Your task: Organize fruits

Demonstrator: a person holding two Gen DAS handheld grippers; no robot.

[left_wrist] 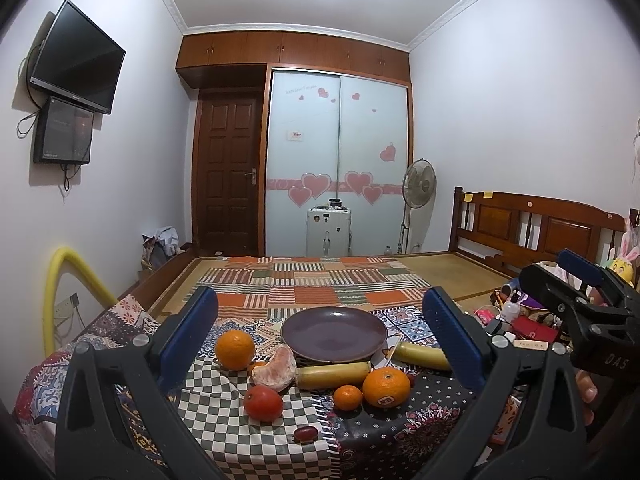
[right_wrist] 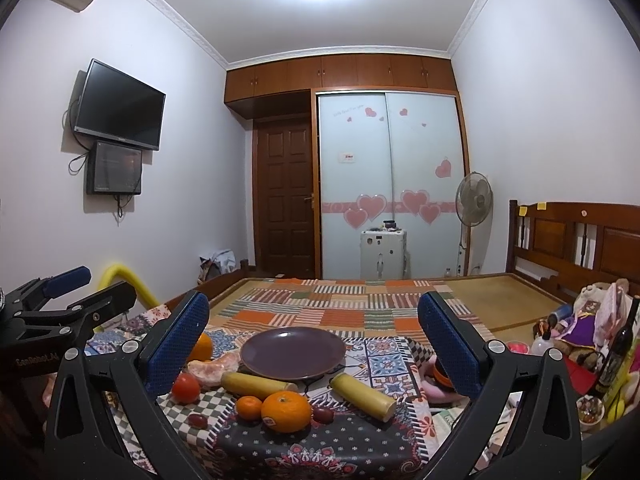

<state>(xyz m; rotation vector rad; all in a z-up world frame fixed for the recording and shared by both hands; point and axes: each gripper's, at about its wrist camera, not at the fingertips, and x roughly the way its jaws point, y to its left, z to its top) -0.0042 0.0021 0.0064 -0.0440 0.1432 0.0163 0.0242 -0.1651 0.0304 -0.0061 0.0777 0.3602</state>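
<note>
Both the left gripper point(left_wrist: 320, 332) and right gripper point(right_wrist: 313, 330) hover wide open and empty, fruit loose at 6 o'clock of the empty plate point(left_wrist: 334, 334), so a nudged orange point(left_wrist: 386, 386) could roll off the soft, uneven cloth point(left_wrist: 224, 412)

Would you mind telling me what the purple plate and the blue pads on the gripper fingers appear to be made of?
The purple plate looks like glazed ceramic: a smooth, glossy surface with a soft highlight from the ceiling light, though glossy plastic cannot be ruled out. The blue pads on the right gripper fingers look like matte rubber or soft plastic, judging by their fine dotted grip texture.
</note>
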